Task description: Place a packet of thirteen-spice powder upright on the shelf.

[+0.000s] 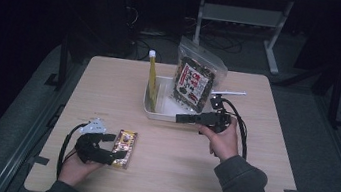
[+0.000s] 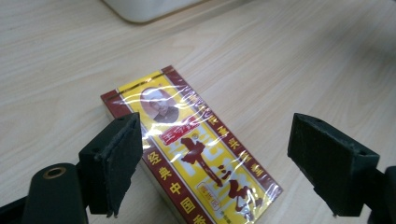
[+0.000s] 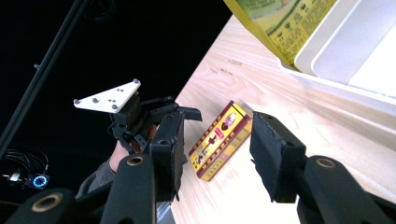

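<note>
Box (image 1: 124,148) flat on table (image 1: 256,189), near-left of tray (image 1: 148,108) holding two upright packets.

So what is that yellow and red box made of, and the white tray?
The flat yellow and red box looks like printed cardboard in clear glossy film: glare streaks and wrinkles run across its face. The white rectangular tray seems to be smooth plastic, with rounded corners and an even sheen, though it could be enamelled metal.

Left gripper (image 1: 118,150) low, near table's front-left, jaws spread wide. Right gripper (image 1: 179,118) held higher, pointing left, jaws parted; hand (image 1: 223,138) grips its rear.
</note>
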Motion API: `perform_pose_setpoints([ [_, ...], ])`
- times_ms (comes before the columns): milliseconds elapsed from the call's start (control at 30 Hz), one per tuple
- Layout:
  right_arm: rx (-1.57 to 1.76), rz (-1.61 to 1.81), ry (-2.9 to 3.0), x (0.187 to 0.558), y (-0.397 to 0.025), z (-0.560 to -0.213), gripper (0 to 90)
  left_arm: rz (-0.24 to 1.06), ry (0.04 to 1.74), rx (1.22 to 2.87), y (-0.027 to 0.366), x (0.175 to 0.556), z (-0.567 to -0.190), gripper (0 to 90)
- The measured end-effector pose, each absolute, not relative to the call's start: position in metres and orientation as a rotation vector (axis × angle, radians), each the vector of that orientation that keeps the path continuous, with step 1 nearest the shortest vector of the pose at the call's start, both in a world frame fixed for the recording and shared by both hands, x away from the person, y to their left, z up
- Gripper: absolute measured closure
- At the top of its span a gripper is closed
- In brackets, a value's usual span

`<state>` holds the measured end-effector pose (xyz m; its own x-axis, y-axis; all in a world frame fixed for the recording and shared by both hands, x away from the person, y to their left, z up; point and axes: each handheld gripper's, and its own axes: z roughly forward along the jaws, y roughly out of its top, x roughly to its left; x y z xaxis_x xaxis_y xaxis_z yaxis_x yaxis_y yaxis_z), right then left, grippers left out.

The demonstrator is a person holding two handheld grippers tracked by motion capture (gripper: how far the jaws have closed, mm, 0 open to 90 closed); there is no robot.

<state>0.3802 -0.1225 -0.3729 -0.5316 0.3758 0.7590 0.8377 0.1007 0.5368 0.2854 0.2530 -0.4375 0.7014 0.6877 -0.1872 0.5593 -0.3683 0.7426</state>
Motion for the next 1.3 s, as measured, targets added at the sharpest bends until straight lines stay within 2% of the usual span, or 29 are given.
perform_pose_setpoints([
  [500,-1.181,-1.403,-1.976,0.374,-0.119,-0.382,52.9,0.249,1.060,2.103,0.240,0.288,-0.449,15.1],
  [900,-1.149,-1.398,-1.992,0.371,-0.112,-0.383,51.8,0.296,1.044,2.169,0.231,0.289,-0.456,14.2],
  [1167,-1.133,-1.381,-2.021,0.371,-0.107,-0.383,50.8,0.287,1.034,2.206,0.226,0.289,-0.457,16.3],
  [1300,-1.117,-1.368,-2.040,0.371,-0.103,-0.385,49.8,0.268,1.027,2.224,0.225,0.289,-0.458,22.3],
])
